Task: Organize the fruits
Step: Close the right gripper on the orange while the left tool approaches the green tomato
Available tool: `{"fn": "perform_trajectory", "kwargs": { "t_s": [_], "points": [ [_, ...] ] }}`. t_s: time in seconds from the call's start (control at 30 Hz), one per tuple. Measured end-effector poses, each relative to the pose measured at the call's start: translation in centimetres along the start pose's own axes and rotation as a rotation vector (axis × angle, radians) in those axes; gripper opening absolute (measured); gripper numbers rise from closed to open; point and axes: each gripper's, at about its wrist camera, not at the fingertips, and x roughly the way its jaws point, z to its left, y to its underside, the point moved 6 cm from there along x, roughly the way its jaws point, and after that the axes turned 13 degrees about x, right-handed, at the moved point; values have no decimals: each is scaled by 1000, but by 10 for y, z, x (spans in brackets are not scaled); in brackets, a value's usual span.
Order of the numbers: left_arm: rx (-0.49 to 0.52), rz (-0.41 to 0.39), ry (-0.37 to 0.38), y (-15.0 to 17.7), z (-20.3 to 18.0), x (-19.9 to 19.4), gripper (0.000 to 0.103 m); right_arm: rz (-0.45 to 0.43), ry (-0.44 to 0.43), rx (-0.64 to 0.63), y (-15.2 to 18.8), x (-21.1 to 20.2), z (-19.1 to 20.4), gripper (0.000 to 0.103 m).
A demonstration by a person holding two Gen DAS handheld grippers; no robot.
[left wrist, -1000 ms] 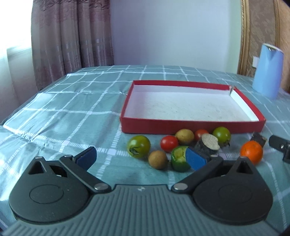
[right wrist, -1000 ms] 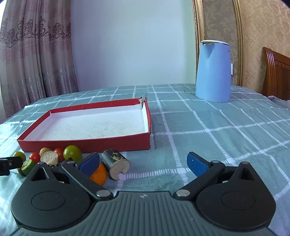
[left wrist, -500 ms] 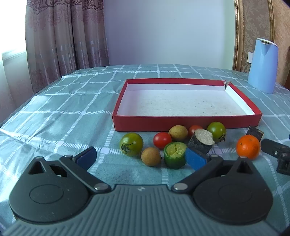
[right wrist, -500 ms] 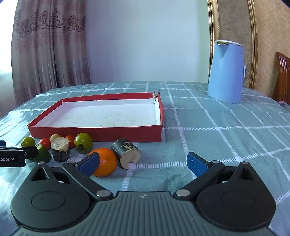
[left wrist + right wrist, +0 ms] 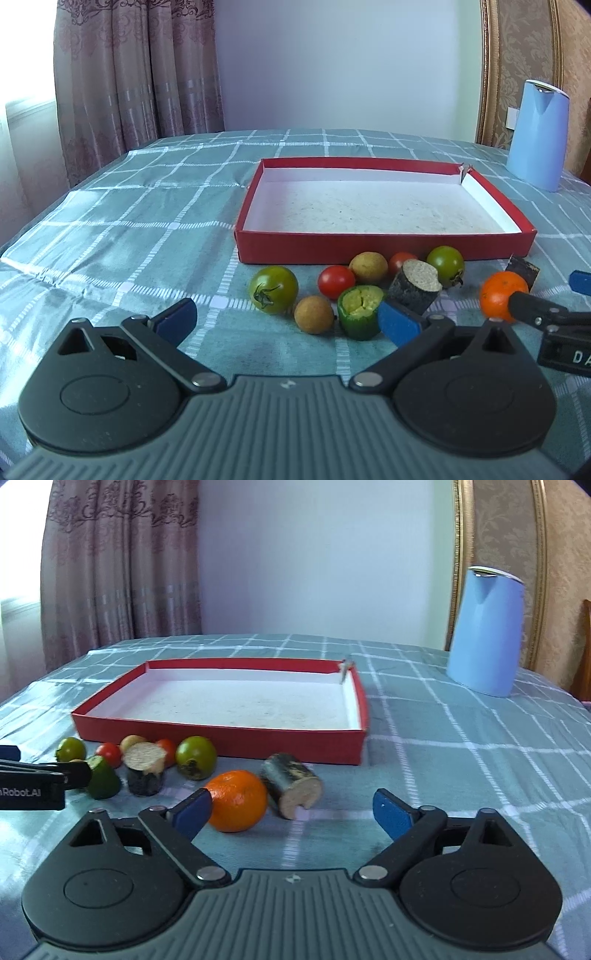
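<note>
Several small fruits lie on the cloth in front of an empty red tray (image 5: 384,253) (image 5: 221,740). Among them are a green tomato (image 5: 274,288), a red tomato (image 5: 336,281), a brown round fruit (image 5: 314,314) and a cut green piece (image 5: 360,312). My left gripper (image 5: 287,322) is open just short of them, holding nothing. My right gripper (image 5: 291,812) (image 5: 550,295) is closing. An orange (image 5: 238,799) (image 5: 502,299) rests by its left fingertip, and a dark cut stub (image 5: 295,790) lies between its jaws. No pad presses either one.
A blue kettle (image 5: 537,136) (image 5: 484,631) stands at the back right on the checked green cloth (image 5: 147,229). A second dark stub (image 5: 415,286) stands upright among the fruits. Curtains hang behind the table's far left edge.
My right gripper has slid left and forward, so the orange now sits inside its left finger, and its jaws have narrowed a little. The left gripper has kept its place.
</note>
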Motion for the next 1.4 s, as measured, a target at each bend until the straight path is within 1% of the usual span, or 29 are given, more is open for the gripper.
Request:
{"fn": "perform_trajectory", "kwargs": {
  "t_s": [0.07,0.13,0.2,0.27,0.3,0.37,0.43,0.5,0.53,0.7,0.77,0.8,0.93,1.03,1.1,1.2,1.3,1.37,1.4],
  "points": [
    [-3,0,-1,1,2,0,103,5,-16,-9,0,2,6,88],
    [-8,-2,-3,1,5,-1,103,16,-50,-18,1,6,13,81],
    [-15,-1,-3,3,8,-3,103,44,-84,-22,3,11,20,78],
    [-20,-2,-11,5,12,-4,103,53,-93,-35,4,15,26,78],
    [-20,-3,-21,7,14,-5,103,53,-96,-47,4,17,29,76],
    [-15,-8,-35,11,19,-7,103,70,-116,-55,4,20,33,71],
    [-24,-3,-38,15,24,-6,103,89,-140,-58,3,25,36,62],
    [-38,5,-33,18,28,-3,103,119,-166,-64,4,29,41,56],
    [-44,11,-27,20,30,-2,103,127,-171,-66,5,31,44,55],
    [-49,11,-27,25,36,0,103,149,-178,-70,4,38,48,55],
    [-45,6,-23,26,35,0,103,145,-180,-72,3,39,48,47],
    [-43,4,-20,25,34,-1,103,147,-198,-62,2,38,48,43],
    [-16,-28,9,21,26,-4,103,153,-223,-24,1,38,42,42],
    [32,-52,-19,18,20,-4,103,154,-229,0,0,37,36,42],
    [63,-50,-49,14,21,-1,103,150,-227,4,0,35,34,42],
    [64,-49,-89,10,31,3,103,153,-238,23,0,35,31,42],
    [44,-62,-95,4,42,6,103,152,-241,27,0,35,30,42],
    [63,-51,-109,0,43,14,103,152,-245,32,0,35,30,42],
    [76,-43,-103,-2,43,20,103,152,-249,39,0,35,29,42]
  ]
}}
